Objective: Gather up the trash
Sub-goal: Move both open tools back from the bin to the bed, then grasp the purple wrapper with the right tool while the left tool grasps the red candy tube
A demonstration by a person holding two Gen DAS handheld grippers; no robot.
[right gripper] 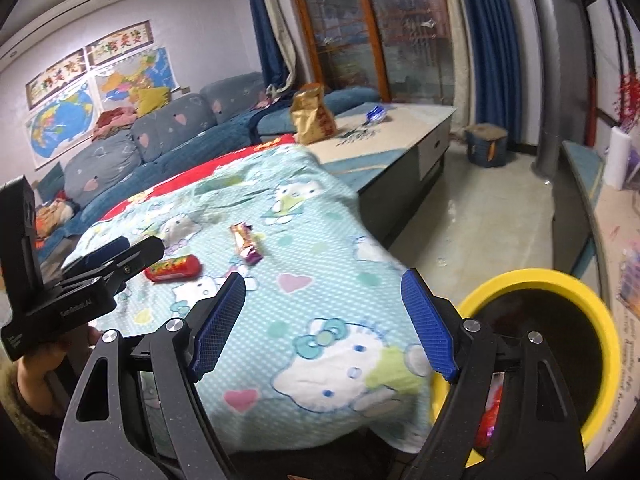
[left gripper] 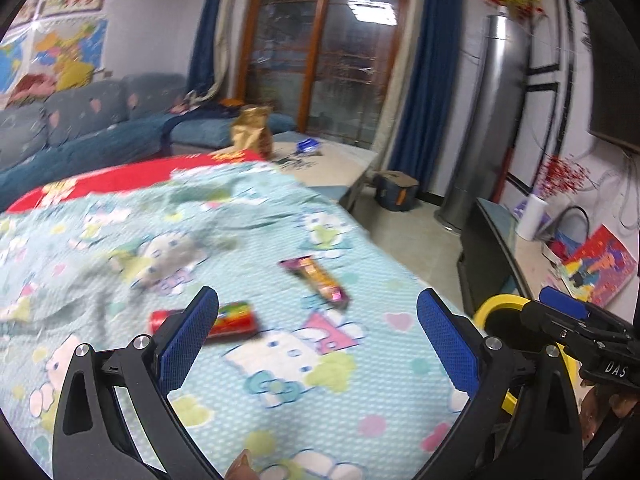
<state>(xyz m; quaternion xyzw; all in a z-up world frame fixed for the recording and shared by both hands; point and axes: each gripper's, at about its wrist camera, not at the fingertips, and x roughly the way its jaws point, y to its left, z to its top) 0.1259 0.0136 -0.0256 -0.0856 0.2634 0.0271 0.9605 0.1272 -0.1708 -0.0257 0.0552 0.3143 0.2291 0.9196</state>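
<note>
- Grippers first: the left gripper (left gripper: 318, 320) hangs over the near part of the table with its blue pads spread wide and nothing between them; the right gripper (right gripper: 324, 312) is likewise spread and empty, held nearer the table's right edge.
- Trash on the cartoon-cat cloth (left gripper: 280, 400): a red wrapper (left gripper: 230, 317) lies just beyond the left gripper's left pad, and a longer orange-and-purple wrapper (left gripper: 316, 280) lies a little farther and to the right, apart from the first.
- The yellow-rimmed bin (right gripper: 560, 280) stands on the floor just off the table's near right corner, close beside the right gripper.
- Risks, as I judge them: the cloth is loose and rumpled, so pads closing on a flat wrapper could pinch fabric along with it and drag the cloth (and the other wrapper) out of place. A thin foil wrapper may also slip from a shallow pinch before it reaches the bin. The two grippers sit close, so crossing toward the bin could knock them together.
- View differences: the right wrist camera looks into the bin, where something red (right gripper: 494, 412) already lies; the left camera catches only its rim. The left view is motion-blurred, yet it shows the red wrapper's place against the pad more closely.
</note>
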